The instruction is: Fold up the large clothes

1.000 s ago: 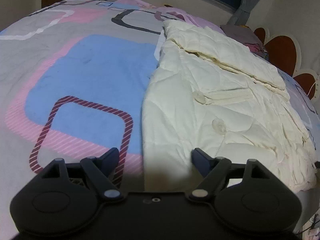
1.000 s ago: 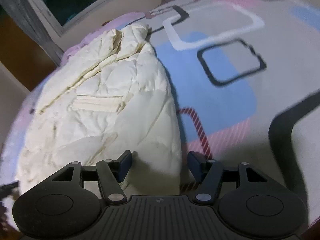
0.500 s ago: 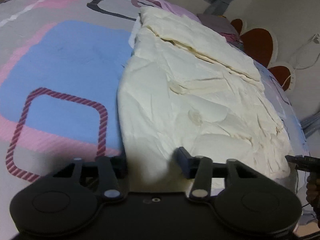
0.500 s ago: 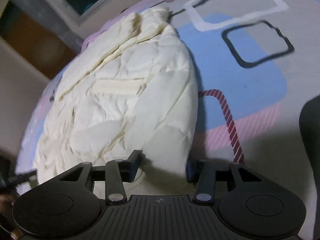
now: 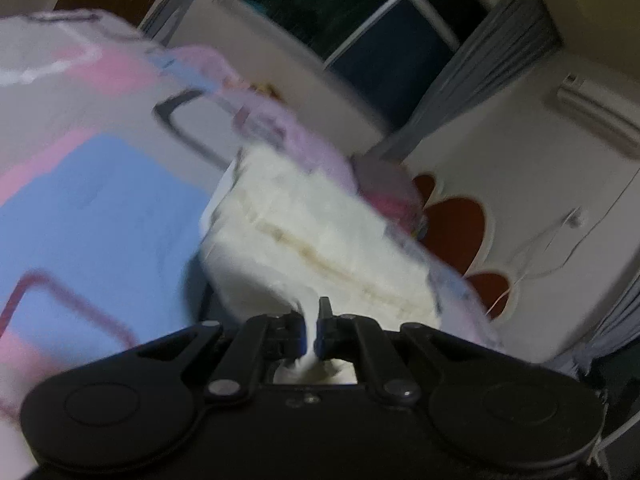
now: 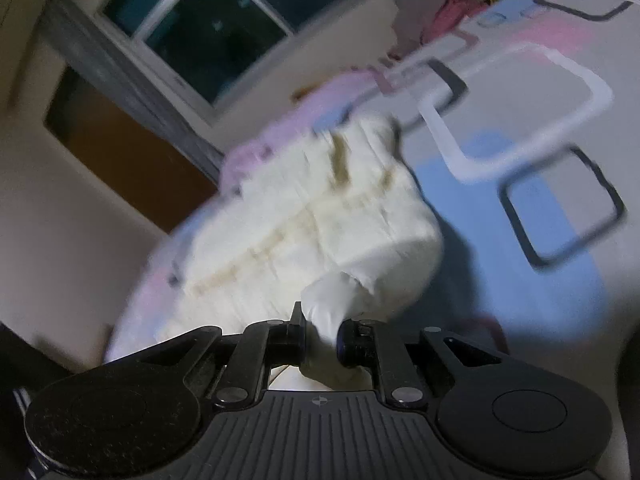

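Observation:
A large cream padded garment lies on the patterned bedspread; it also shows in the right wrist view. My left gripper is shut on the garment's near edge and lifts it off the bed. My right gripper is shut on a bunch of the same near edge, with cloth pinched between the fingers. The lifted near part rises toward both cameras. Both views are motion-blurred.
The bedspread has pink, blue and grey squares. A dark window with grey curtains is behind the bed. A red flower-shaped headboard and a pile of pink clothes are at the bed's head.
Both grippers went from open over the garment's near edge to shut on it. Both have lifted and tilted up, pulling the near edge off the bed.

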